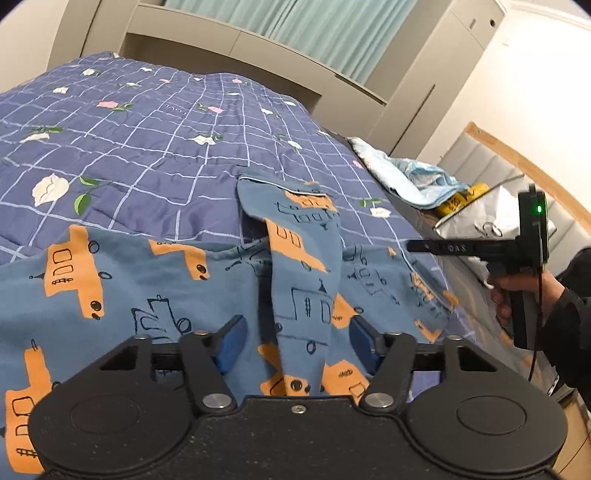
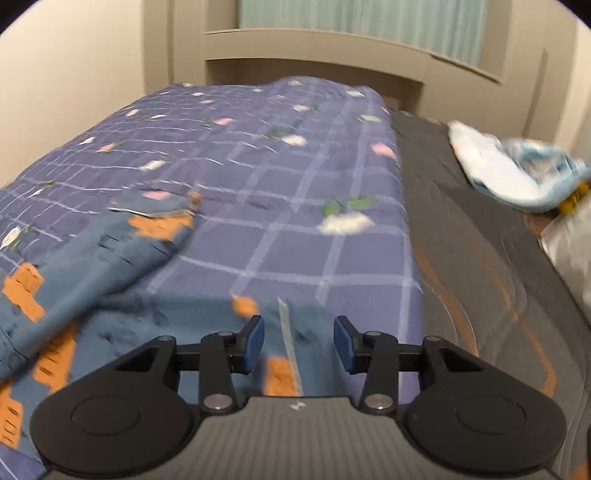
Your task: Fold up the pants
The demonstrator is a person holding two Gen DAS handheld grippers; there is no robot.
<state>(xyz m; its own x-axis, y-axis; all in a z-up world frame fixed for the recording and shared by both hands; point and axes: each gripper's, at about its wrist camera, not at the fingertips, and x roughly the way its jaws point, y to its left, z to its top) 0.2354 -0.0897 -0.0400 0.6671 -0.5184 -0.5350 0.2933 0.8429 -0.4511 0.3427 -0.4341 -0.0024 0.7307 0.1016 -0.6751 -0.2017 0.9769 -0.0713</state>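
Pants (image 1: 122,295): spread on the quilt (image 1: 147,147), one leg raised in a ridge
Left gripper (image 1: 295,341): jaws parted wide, ridge between them
Right gripper (image 2: 299,341): jaws parted, nothing held

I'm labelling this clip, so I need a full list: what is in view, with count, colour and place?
pants: one, blue with orange print, spread across the near part of the quilt, one leg rumpled up between the left fingers.
quilt: one, purple checked with flowers, covering the bed.
mattress: one, dark grey, bare strip right of the quilt.
pale blue cloth: one, bunched on the mattress.
yellow item: one, beside that cloth, unclear.
silver bag: one, right edge.
cabinets: beige, behind the bed.
curtain: pale green, at the top.
left gripper: black, blue pads, open around the leg.
right gripper: black, blue pads, open over the pants' edge.
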